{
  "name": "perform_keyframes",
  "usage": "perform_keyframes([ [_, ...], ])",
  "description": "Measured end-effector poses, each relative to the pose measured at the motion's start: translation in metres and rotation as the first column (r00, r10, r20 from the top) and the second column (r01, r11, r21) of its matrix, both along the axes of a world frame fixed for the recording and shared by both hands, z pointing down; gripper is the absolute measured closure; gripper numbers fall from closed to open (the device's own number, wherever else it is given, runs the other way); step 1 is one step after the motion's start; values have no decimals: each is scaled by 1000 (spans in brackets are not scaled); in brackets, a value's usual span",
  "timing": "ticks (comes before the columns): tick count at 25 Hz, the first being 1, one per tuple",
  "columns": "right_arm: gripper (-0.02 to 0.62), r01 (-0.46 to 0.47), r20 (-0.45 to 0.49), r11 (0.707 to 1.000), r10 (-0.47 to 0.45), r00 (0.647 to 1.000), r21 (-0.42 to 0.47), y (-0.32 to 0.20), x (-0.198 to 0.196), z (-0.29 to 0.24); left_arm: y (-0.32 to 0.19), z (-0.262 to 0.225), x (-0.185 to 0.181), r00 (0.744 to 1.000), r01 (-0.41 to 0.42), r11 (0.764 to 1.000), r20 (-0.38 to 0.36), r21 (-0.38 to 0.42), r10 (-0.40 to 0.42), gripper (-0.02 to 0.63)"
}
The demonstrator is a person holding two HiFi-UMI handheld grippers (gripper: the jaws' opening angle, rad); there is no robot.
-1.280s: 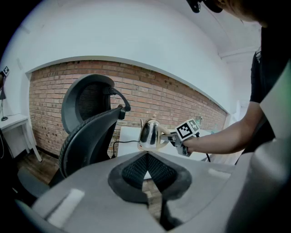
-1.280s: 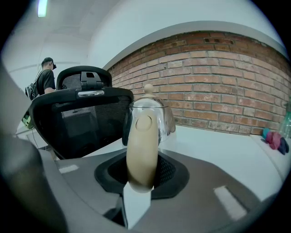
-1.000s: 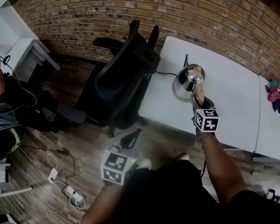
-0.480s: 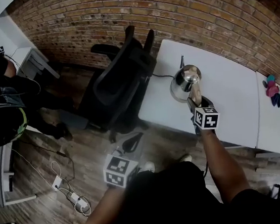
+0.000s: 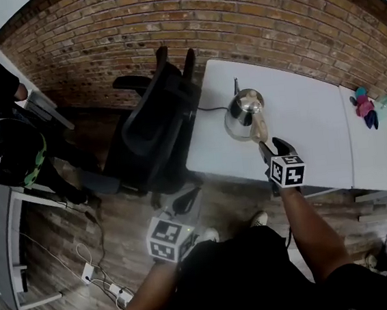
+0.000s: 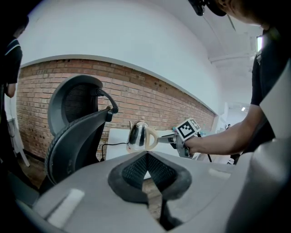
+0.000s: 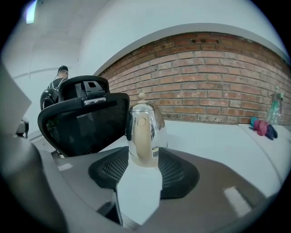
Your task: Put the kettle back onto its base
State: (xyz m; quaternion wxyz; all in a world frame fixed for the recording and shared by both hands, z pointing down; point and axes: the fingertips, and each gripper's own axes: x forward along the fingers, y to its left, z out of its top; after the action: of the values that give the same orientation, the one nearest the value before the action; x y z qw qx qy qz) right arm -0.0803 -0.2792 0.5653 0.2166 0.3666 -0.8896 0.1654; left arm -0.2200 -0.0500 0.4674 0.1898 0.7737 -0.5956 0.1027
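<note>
Head view looks steeply down on the table (image 5: pixel 314 121); both gripper views face the kettle (image 7: pixel 144 132), right nearer.

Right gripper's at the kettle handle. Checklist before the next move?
1. Kettle upright on the table: ok.
2. Right gripper released: ok. Its jaws have just been opening and stand apart, with the handle just ahead, unpressed.
3. Kettle seated on its base: cannot tell, that gripper hides its bottom.
4. Left gripper out of the way: ok. It is shut, empty, low beside the chair.
5. Cord free of both grippers: ok.
</note>
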Motion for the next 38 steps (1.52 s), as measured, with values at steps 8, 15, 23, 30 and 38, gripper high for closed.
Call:
perform_keyframes([
  [8, 556, -28, 72, 998, 24, 997, 62, 54, 16, -50, 3, -7, 16, 994, -107, 994, -12, 26, 108, 606],
  [15, 571, 33, 205, 999, -40, 978, 40, 145, 23, -90, 5, -9, 50, 961, -272, 962, -38, 26, 273, 606],
  [23, 571, -58, 234, 996, 42, 971, 63, 212, 78, -118, -12, -15, 133, 869, -488, 871, -58, 50, 491, 606],
  [30, 571, -148, 260, 988, 129, 957, 52, 228, 125, -123, -10, -31, 181, 812, -580, 812, -31, 70, 583, 606],
  [38, 571, -38, 183, 996, 22, 983, 84, 229, 144, -121, -10, -32, 207, 850, -524, 850, -29, 57, 526, 606],
])
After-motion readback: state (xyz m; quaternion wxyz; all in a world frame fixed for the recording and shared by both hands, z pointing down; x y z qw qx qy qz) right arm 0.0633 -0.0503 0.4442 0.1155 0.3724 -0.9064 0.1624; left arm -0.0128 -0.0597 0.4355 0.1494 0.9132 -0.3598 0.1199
